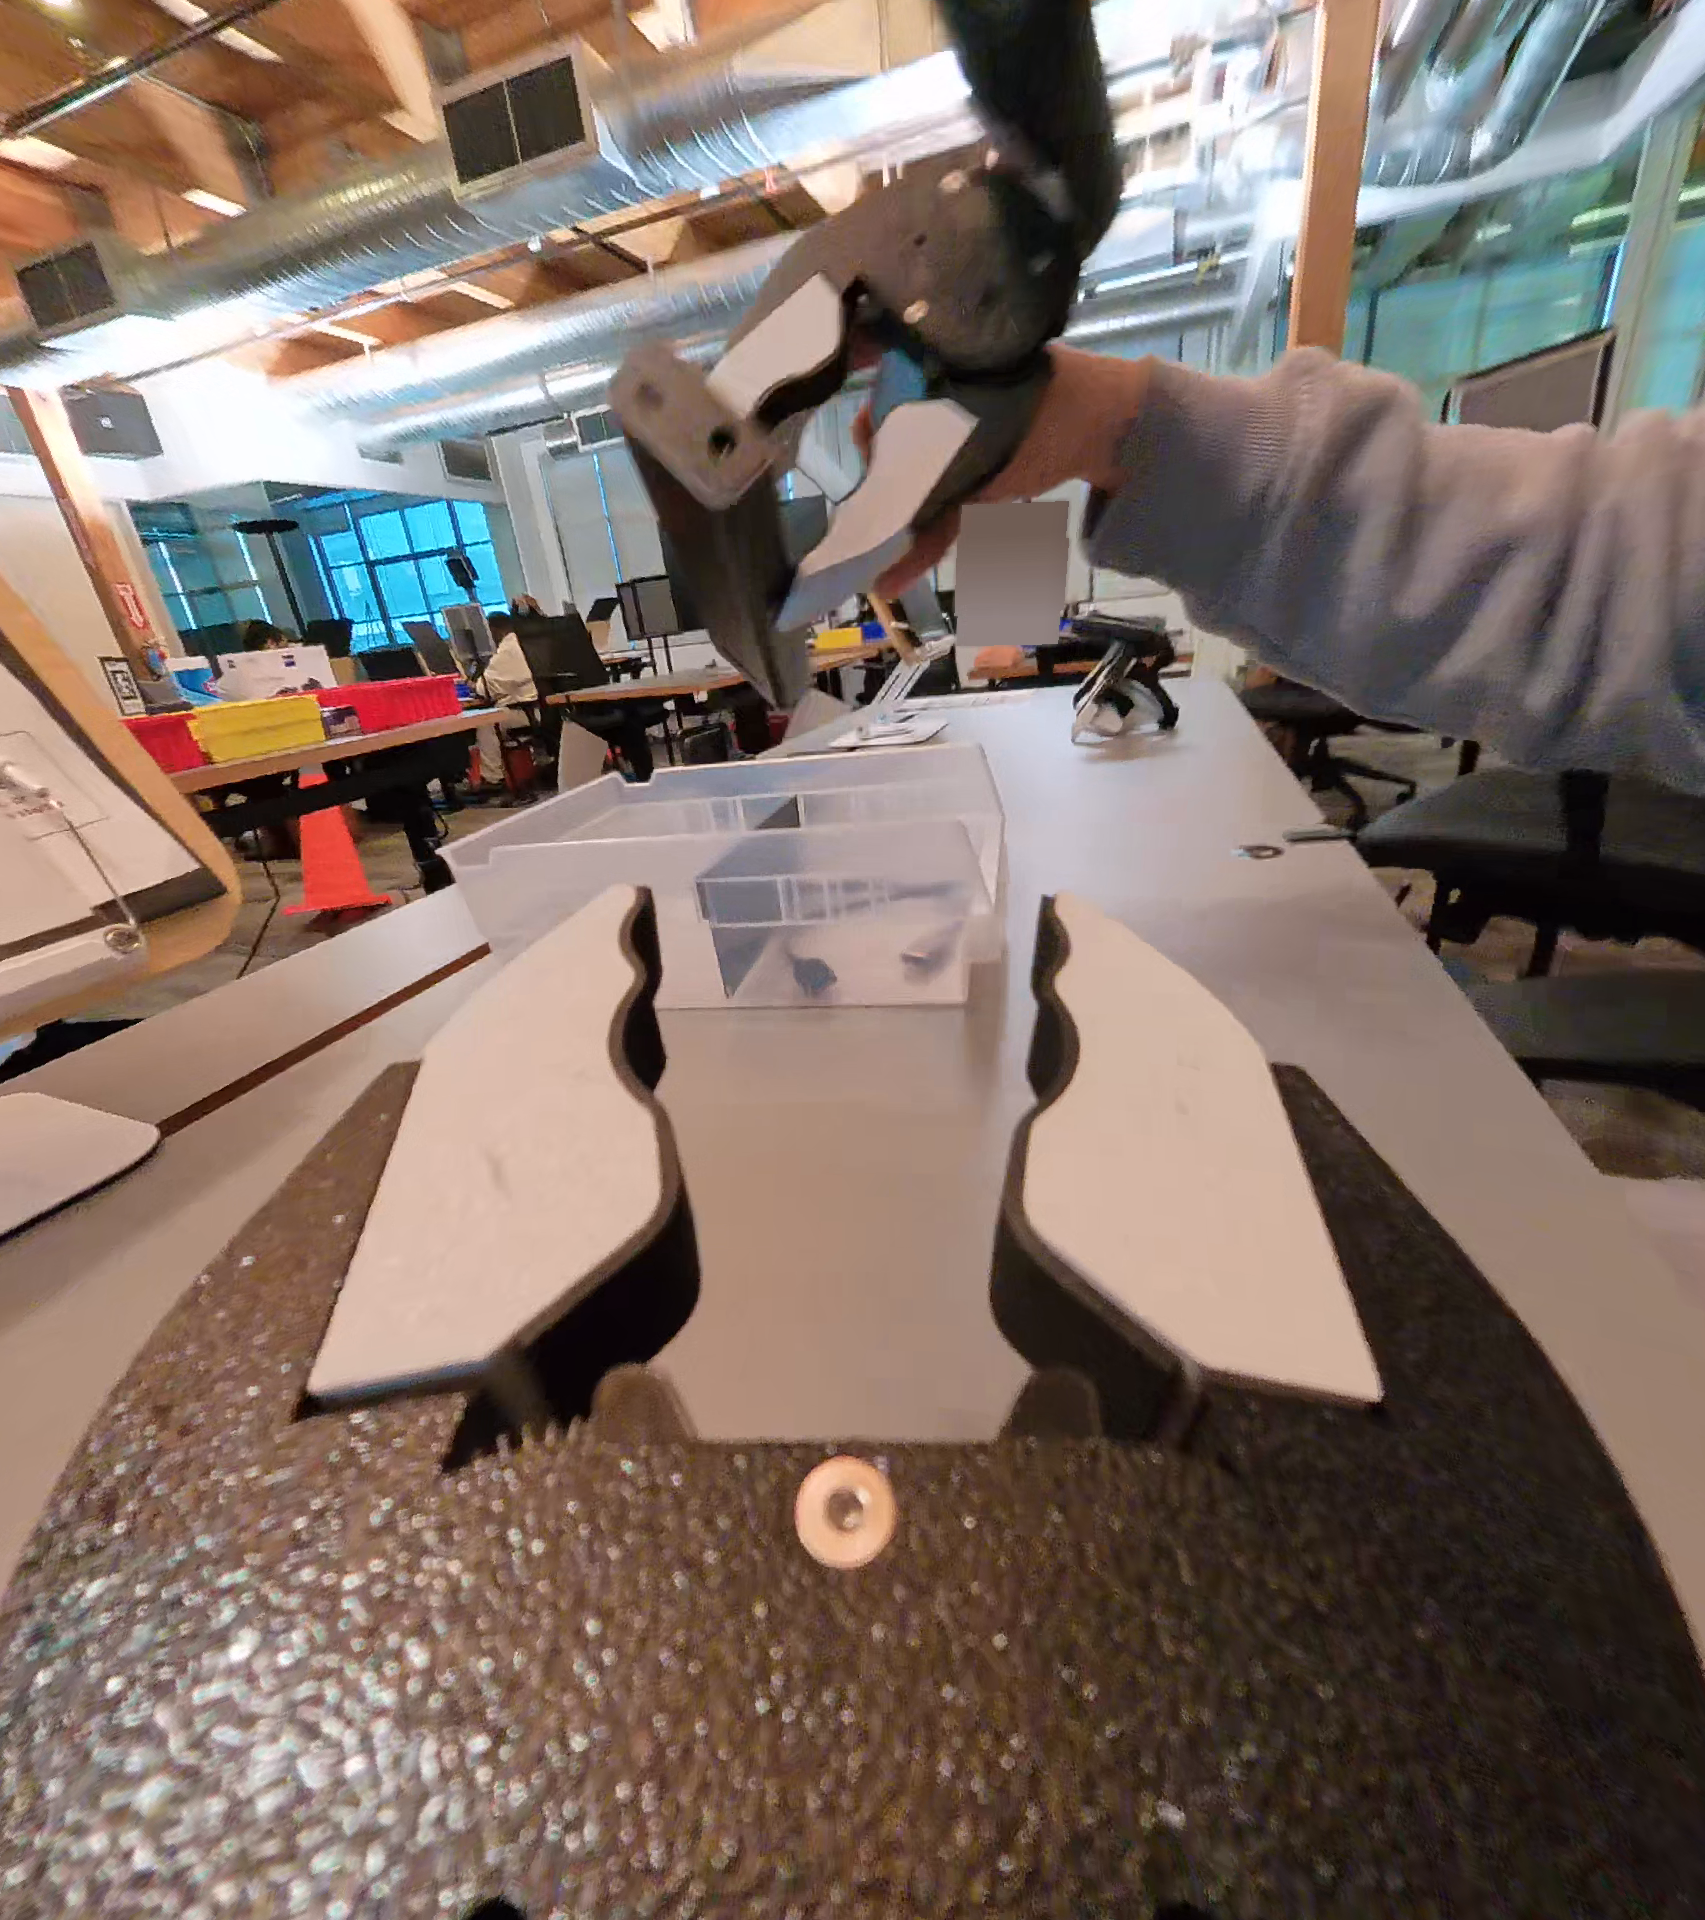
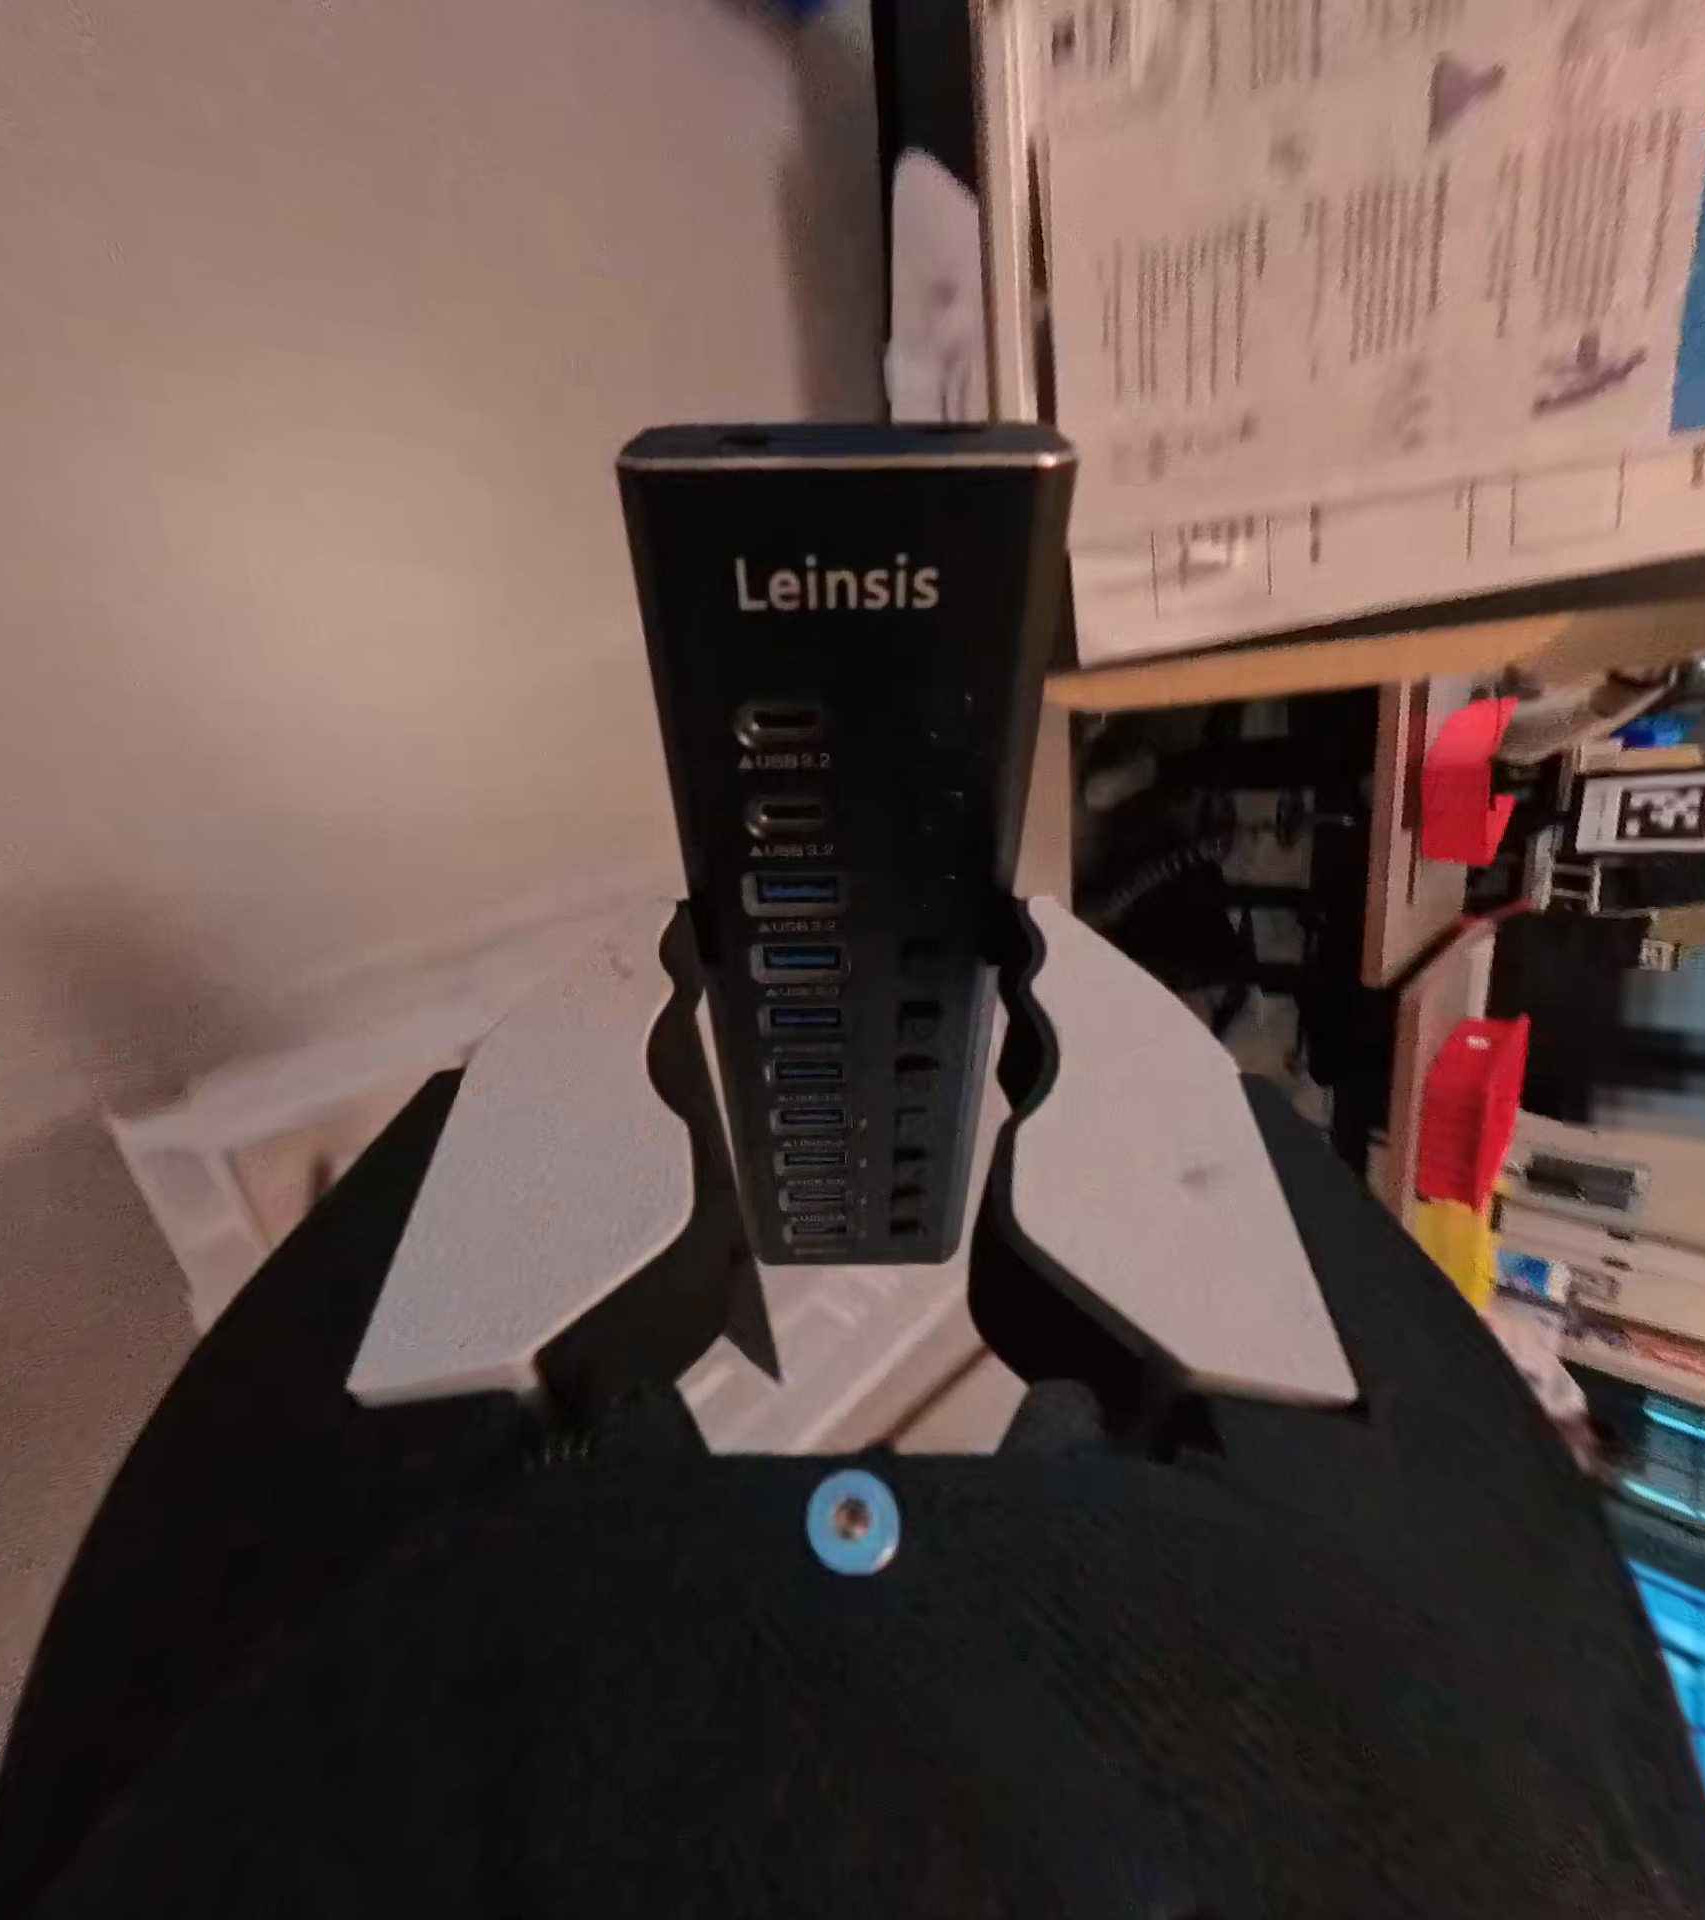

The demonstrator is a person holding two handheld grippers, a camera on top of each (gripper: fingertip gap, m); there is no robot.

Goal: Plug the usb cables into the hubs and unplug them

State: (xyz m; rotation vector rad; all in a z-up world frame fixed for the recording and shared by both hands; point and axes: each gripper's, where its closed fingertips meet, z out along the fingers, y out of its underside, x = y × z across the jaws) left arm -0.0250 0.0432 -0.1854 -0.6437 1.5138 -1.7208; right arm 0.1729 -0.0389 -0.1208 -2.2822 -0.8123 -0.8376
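Left wrist view. Open-plan workshop with exposed silver ducts overhead and a long grey table (image 1: 1191, 831) running ahead of the jaws. Left gripper (image 1: 843, 935) hovers low over the table, jaws spread wide with nothing between them. Straight ahead of the jaw tips stands a clear plastic bin (image 1: 723, 821); small dark cable plugs (image 1: 812, 971) lie on its floor (details too small to tell). Above and beyond the bin, the right gripper (image 1: 775, 499) hangs in the air, held by a hand (image 1: 1056, 436) in a grey sleeve, clamping a dark hub (image 1: 734, 582) that points down toward the bin. Left of the jaws, a tilted board with paper sheets (image 1: 17, 800); far back, red and yellow bins (image 1: 256, 722).

Right wrist view. Beige surface behind, blurred papers (image 2: 1347, 312) and shelving to the right of the jaws. Right gripper (image 2: 848, 935) jaws are closed on the black hub (image 2: 848, 727), which is pinched by its long sides; its port face (a column of sockets) faces the camera, and its far end projects well past the fingertips.
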